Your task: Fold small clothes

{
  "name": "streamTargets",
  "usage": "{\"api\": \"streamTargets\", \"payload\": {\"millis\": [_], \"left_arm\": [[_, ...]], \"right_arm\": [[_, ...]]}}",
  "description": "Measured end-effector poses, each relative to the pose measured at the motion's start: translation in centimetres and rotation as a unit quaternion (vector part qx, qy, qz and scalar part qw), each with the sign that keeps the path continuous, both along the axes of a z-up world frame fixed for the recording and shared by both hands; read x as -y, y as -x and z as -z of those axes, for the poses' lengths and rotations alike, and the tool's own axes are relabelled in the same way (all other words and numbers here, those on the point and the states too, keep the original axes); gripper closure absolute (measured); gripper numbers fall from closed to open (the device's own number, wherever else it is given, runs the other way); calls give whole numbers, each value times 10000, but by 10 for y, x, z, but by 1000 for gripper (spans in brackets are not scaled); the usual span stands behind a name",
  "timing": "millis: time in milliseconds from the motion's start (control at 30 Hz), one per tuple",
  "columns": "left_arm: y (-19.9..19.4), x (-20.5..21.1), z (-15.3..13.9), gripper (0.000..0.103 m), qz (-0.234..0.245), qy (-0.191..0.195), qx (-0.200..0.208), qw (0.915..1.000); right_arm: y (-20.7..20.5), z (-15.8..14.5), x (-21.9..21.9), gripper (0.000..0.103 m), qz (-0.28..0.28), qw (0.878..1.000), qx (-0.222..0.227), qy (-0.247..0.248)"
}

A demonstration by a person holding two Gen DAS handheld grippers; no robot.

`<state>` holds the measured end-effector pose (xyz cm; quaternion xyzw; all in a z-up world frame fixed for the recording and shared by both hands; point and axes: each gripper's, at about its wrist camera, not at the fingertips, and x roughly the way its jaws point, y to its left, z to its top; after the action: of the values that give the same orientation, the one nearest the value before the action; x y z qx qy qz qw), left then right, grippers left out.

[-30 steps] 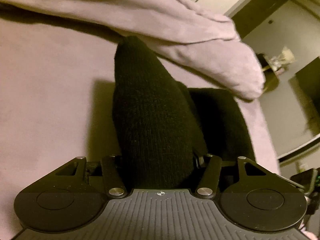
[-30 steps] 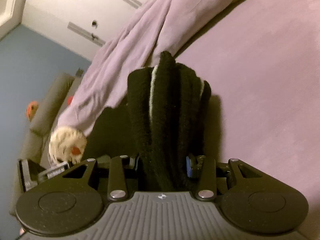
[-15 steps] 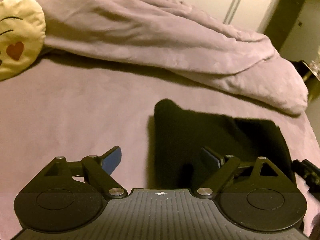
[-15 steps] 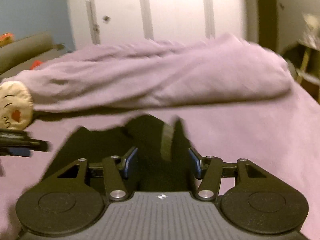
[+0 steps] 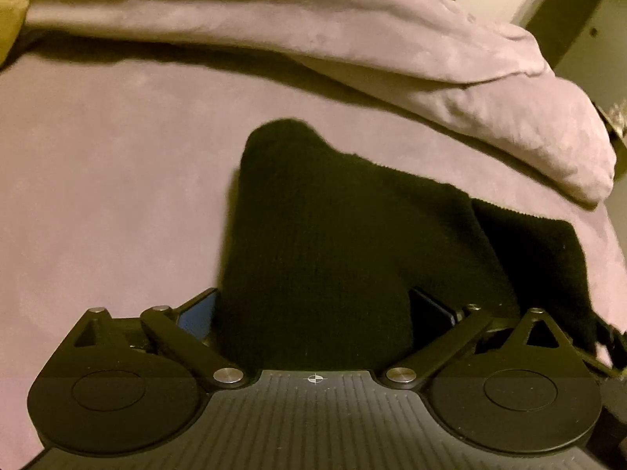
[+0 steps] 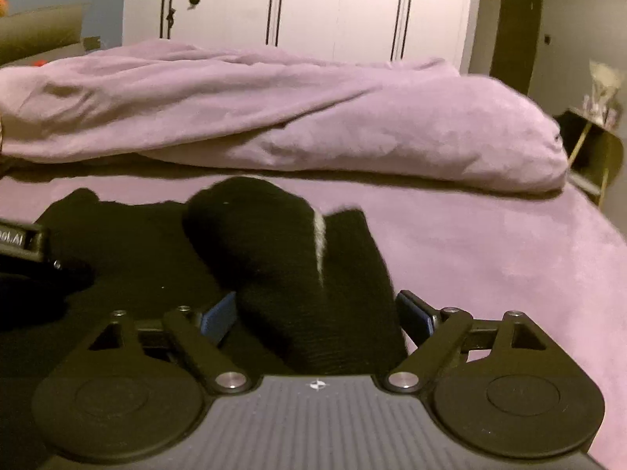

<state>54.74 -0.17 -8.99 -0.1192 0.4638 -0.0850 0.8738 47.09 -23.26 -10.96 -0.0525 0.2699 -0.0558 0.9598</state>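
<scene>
A small black knit garment [image 5: 329,235] lies on the purple bed sheet [image 5: 109,180]. In the left wrist view a raised fold of it stands between the blue-padded fingers of my left gripper [image 5: 313,309], whose jaws are spread wide around the cloth. In the right wrist view the same garment [image 6: 282,258] shows a thin white stripe, and its bunched end sits between the spread jaws of my right gripper [image 6: 317,309]. Both grippers are open. The left gripper's tip [image 6: 23,243] shows at the left edge of the right wrist view.
A rumpled purple duvet [image 6: 274,113] lies across the bed behind the garment. White wardrobe doors [image 6: 298,4] stand beyond it. A small side table [image 6: 591,145] stands off the bed's right edge. A yellow cushion [image 5: 11,8] peeks in at far left.
One second ago both grippers were shut on the lifted black garment. They lowered it to the bed and opened; now both sit low with the cloth between spread jaws.
</scene>
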Motion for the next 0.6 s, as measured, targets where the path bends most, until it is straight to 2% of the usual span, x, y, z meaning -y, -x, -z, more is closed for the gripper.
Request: {"api": "streamTargets", "payload": {"millis": [100,300,467,600], "left_arm": [[2,5,1,0,127,-235,265,9993],[6,7,10,0,77,-219,526,9983],[9,9,5,0,55,-322,568,9979],[24,6,-12,0,-26,-412,563,9976]], "right_arm": [[-2,6,4,11,4,10000,68,-61],[1,11,11,9,3,9995,122,-280],[6,5,9,7,30,9995,89,-314],[22,-8,3,6,83,9992,2,-399]]}}
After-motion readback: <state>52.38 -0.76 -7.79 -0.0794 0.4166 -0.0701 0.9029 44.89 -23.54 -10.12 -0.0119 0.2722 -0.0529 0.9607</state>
